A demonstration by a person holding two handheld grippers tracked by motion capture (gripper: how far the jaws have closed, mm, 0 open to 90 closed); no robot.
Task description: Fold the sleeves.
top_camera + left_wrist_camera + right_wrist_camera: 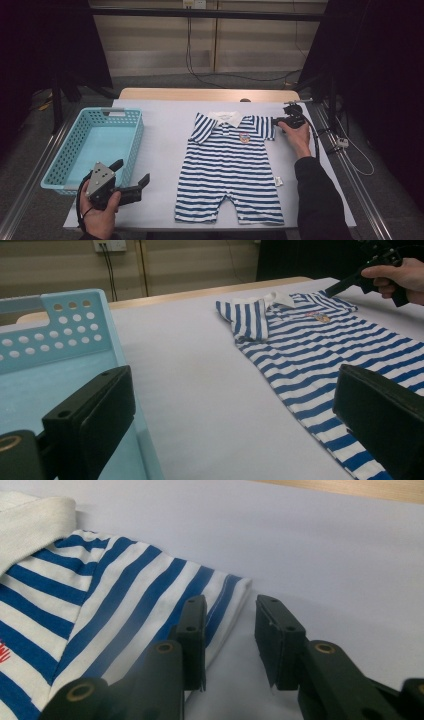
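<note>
Your right gripper (pixel 230 645) is down at the romper's (pixel 231 165) right sleeve (pixel 200 600), at the far right of the garment in the high view. Its jaws stand partly open, with a clear gap between them. One jaw lies over the sleeve's striped cloth near the hem; the other is over bare table (pixel 165 130) just beside the sleeve's edge. The hem edge lies in or close to the gap, but the pads do not press on the cloth, so nothing is gripped.

The romper lies flat and spread out in the middle of the table, collar (pixel 227 117) toward the far edge and legs toward you. Its stripes are blue and white, with a small badge (pixel 244 137) on the chest.

Your left gripper (pixel 131 176) rests at the near left corner, jaws wide apart and holding nothing. It sits just beside the basket (pixel 65 150), well apart from the romper.
</note>
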